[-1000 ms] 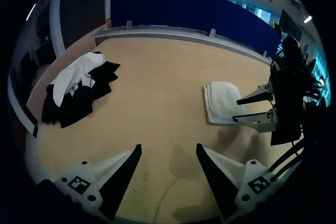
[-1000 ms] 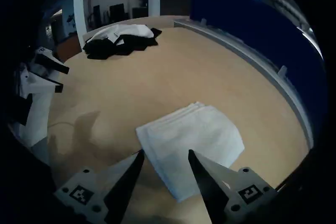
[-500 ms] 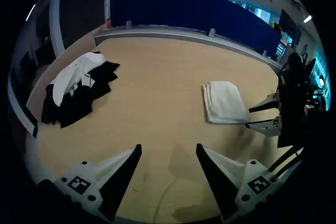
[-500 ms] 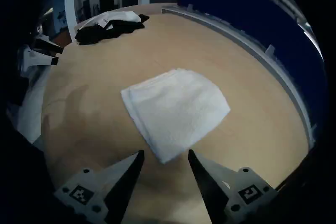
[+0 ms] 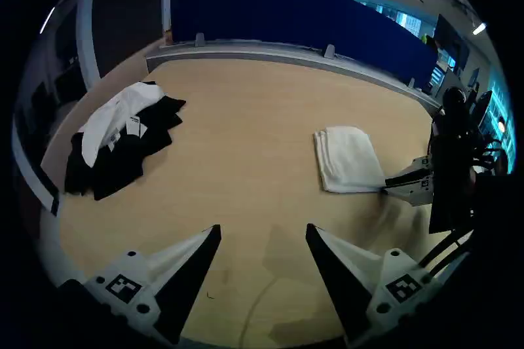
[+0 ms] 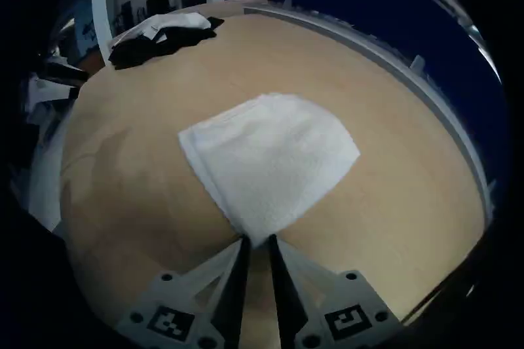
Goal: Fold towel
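At the right tool [image 6: 257, 240] tips, folded towel [image 6: 272, 152] corner, perhaps pinched

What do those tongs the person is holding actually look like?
Both the left tongs and the right tongs have two pointed, wedge-shaped fingers, white outside and black on the inner faces. Each finger base carries a square black-and-white marker. Black cables run beside them.

Left gripper [image 5: 262, 228] and right gripper [image 6: 257, 239]: white wedge fingers [image 5: 177, 264] with black inner faces, a black-and-white square marker [image 5: 123, 287] and small dark screws [image 5: 139, 308] behind each finger; black cables [image 5: 447, 249] behind the right one's fingers
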`<state>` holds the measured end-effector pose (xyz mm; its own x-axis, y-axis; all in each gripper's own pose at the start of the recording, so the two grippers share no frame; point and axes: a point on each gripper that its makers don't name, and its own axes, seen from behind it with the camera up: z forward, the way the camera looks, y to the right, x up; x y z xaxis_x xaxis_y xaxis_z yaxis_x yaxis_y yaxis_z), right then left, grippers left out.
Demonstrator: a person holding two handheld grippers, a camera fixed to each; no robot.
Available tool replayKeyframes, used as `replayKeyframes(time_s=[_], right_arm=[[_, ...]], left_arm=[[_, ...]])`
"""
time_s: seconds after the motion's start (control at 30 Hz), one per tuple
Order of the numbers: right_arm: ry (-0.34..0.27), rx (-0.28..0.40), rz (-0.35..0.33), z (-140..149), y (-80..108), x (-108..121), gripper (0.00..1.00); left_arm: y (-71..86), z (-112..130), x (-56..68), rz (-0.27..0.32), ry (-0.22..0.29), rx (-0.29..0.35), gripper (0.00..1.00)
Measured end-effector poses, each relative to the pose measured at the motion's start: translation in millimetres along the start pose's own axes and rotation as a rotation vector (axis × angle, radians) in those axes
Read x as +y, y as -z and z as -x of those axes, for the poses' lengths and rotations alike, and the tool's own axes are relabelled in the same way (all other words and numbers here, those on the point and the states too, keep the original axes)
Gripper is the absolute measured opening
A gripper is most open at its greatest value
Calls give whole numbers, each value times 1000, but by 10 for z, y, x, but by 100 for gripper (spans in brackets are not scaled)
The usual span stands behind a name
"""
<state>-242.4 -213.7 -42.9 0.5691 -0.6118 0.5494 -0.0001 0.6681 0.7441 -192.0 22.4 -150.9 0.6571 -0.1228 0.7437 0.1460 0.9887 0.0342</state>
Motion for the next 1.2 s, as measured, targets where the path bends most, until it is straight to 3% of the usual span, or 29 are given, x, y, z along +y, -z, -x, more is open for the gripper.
replayKeyframes(time_s=[0.17,0.5,0.73,0.97,1.2], right_arm=[[-1,10,5,-27,8,6,6],[4,69,25,-273,209,93,5],[7,159,43,-734,543,194,5],[2,262,63,-1210,993,325,4],[10,323,96,-1465,1399,452,4]], left_arm=[[6,15,13,2,-2,-1,96],[12,-2,22,7,-3,4,96],[11,-46,71,18,-4,16,96],[23,-131,121,28,-10,36,96],[47,-225,185,40,-12,54,96]])
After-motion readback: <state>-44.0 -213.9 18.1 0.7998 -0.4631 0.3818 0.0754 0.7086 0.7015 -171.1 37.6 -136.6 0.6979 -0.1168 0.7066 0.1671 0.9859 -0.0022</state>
